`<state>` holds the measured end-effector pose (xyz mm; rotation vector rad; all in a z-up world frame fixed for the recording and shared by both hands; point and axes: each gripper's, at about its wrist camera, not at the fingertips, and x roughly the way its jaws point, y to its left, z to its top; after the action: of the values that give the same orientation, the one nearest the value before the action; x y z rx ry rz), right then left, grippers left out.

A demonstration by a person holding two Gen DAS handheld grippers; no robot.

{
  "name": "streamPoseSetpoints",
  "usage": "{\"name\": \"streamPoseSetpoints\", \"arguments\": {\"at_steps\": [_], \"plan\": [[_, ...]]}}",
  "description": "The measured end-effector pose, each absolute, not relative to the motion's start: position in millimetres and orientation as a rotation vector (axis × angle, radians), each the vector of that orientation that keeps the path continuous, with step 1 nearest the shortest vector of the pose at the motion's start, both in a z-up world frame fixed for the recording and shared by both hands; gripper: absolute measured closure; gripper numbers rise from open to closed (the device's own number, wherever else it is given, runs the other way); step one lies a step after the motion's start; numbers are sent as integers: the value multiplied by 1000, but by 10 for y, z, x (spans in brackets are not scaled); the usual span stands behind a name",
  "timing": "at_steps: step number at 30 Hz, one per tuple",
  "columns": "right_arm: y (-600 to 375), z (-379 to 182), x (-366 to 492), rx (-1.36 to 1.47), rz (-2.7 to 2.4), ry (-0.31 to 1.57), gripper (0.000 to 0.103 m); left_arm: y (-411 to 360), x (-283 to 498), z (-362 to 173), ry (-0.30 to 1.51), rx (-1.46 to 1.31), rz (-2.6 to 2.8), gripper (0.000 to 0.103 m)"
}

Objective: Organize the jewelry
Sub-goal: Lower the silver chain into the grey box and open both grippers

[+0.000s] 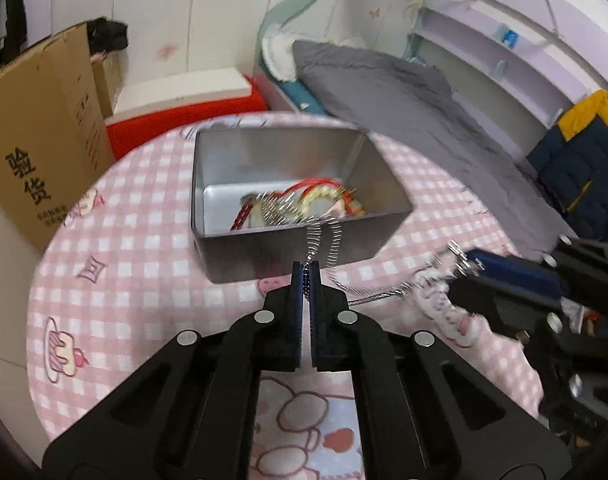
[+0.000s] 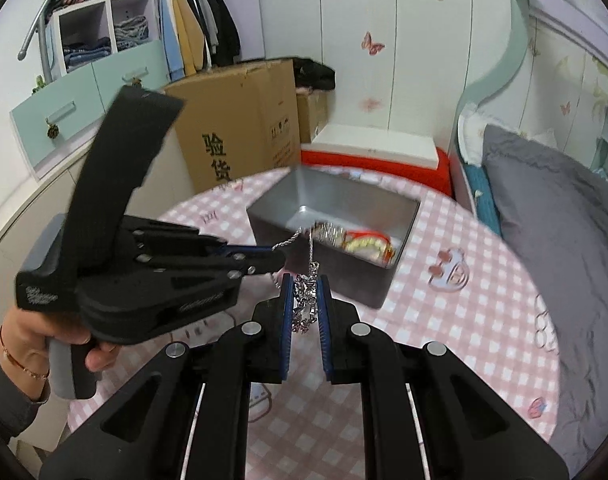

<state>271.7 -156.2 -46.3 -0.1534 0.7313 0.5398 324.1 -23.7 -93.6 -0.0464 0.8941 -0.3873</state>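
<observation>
A silver chain necklace [image 1: 333, 245] runs from inside the grey metal box [image 1: 232, 152] over its front wall to both grippers. My left gripper [image 1: 306, 269] is shut on the chain just in front of the box. My right gripper [image 2: 304, 280] is shut on a bunched part of the same silver chain [image 2: 306, 300], and it shows at the right of the left wrist view [image 1: 470, 264]. Red and gold jewelry [image 1: 324, 198] lies in the box, also seen in the right wrist view [image 2: 364, 244]. The box [image 2: 344, 196] stands on the round table [image 2: 464, 320].
The table [image 1: 124, 280] has a pink checked cloth. A cardboard box [image 1: 36, 152] stands to the left, a red and white stool [image 1: 176, 108] behind the table, a bed with a grey cover [image 1: 404, 96] to the right. A wardrobe [image 2: 104, 40] stands behind.
</observation>
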Motion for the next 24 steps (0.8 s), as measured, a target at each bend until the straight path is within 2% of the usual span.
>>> {"name": "streamPoseSetpoints", "arguments": {"at_steps": [9,24], "plan": [[-1468,-76,2965,-175,514,653,93,-156,3413,-542,843,-45,-374,100],[-1514,-188,3386,-108,442,621,93,-87,3814,-623,852,-49,-343,100]]}}
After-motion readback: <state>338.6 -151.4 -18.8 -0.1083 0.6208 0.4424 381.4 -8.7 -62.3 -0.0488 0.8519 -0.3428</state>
